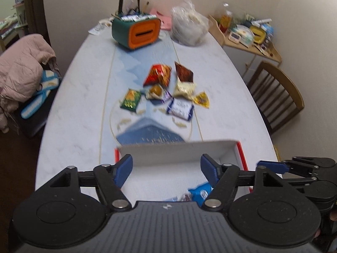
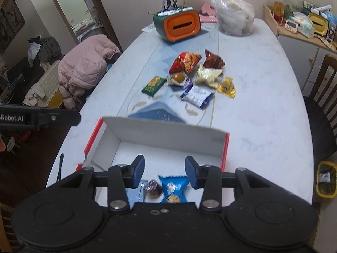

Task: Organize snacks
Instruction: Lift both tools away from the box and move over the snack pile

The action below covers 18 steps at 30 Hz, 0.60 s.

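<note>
Both hand-held grippers hang over the box [image 2: 160, 135], and nothing is between their fingers. The left hand-held gripper [image 1: 166, 169] is spread wide. The right hand-held gripper [image 2: 165, 171] is spread too, not as wide. In the box lie a blue pack [image 2: 173, 187] and a dark round sweet [image 2: 152, 187], touching. The other snacks [image 2: 189, 78] sit in a bunch on the counter [image 2: 263, 105], at 12 o'clock from the box.

Glossy foil snack packets [image 2: 185, 62]; matt cardboard box [image 2: 168, 131]; smooth marbled table [image 2: 263, 97].
</note>
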Available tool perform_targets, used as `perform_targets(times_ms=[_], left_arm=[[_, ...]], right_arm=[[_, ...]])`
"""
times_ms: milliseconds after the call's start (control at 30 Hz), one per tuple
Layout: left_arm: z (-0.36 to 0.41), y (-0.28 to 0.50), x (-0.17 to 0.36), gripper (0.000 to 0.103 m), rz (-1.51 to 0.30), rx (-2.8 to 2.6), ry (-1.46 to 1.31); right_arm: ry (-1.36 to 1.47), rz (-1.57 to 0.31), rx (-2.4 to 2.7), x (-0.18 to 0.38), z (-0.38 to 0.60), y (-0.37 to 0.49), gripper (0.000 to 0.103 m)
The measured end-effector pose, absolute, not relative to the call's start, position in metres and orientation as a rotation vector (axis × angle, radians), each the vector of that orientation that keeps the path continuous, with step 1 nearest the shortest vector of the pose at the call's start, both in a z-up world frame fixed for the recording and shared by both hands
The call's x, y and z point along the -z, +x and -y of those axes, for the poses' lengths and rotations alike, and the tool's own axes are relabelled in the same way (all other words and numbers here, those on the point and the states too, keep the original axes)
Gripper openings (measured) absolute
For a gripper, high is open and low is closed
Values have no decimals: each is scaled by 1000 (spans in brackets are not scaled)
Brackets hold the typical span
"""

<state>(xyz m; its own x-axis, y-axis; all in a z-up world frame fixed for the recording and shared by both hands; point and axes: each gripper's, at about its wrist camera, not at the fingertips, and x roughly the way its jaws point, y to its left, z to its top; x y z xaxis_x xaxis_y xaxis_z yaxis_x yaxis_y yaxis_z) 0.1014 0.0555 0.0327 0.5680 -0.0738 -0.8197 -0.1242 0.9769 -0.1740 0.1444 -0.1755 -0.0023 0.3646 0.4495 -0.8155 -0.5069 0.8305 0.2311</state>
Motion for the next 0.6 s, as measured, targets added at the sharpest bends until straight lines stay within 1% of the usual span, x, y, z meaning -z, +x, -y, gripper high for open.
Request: perform_targets(times_ms=[33, 100, 133, 167, 233, 400, 467, 600], left_arm=[[-58, 105, -35, 72, -965, -35, -221], [-61, 112, -38, 72, -960, -42, -221], [-62, 115, -39, 72, -958, -46, -218], [-62, 119, -41, 72, -955, -50, -211], [-64, 128, -43, 72, -954, -60, -194], [-67, 155, -52, 72, -939, -83, -148], [-69, 167, -57, 72, -927, -97, -123], [-76, 195, -68, 72, -912, -118, -111]], right_arm=[[-63, -1021, -615, 0, 176, 148, 51], [-65, -1002, -617, -6, 177, 155, 84], [-68, -988, -617, -9, 177, 158, 86], [-73, -980, -615, -11, 177, 161, 85], [-68, -979, -618, -15, 178, 170, 87], [-62, -969, -612, -24, 181, 200, 96], [-49, -975, -608, -29, 183, 217, 96], [-26, -974, -596, -39, 186, 250, 100]])
